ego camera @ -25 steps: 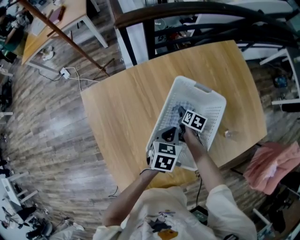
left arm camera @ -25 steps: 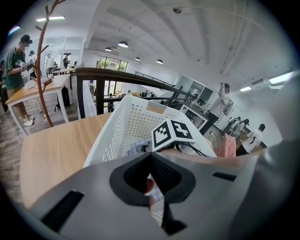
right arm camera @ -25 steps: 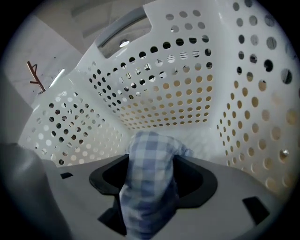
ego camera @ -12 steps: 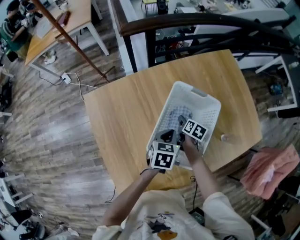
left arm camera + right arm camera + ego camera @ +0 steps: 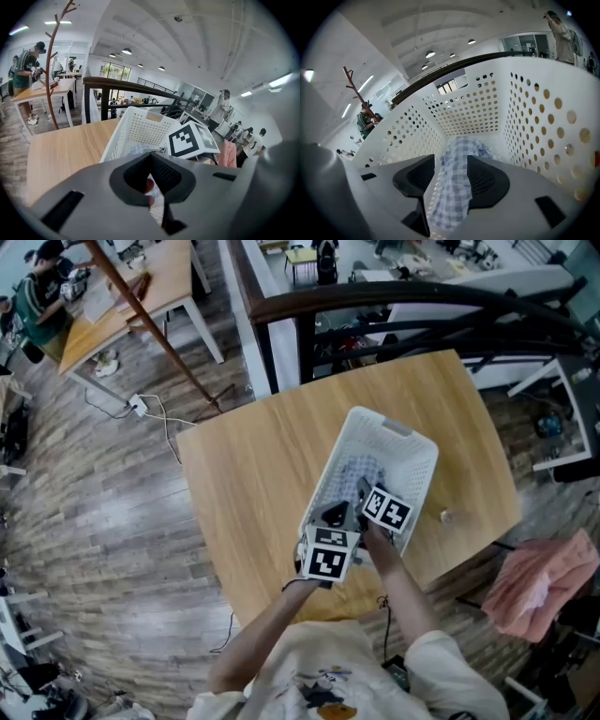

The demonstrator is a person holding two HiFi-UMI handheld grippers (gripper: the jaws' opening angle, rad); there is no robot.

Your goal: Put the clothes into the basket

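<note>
- A person is working at a wooden desk, so this is looking like an open-plan office or lab.
- Round lamps are shining from a high white ceiling.
- More people are standing by glass partitions.
- A power strip is lying on plank flooring.

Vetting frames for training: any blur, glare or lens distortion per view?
Head view: sharp, evenly lit; fisheye bows the table edges, sheen on the floor. Left gripper view: dark round vignette, the left tongs soft up close, ceiling lamps blown out. Right gripper view: same vignette, checked cloth blurs near the lens, basket holes clearer.
</note>
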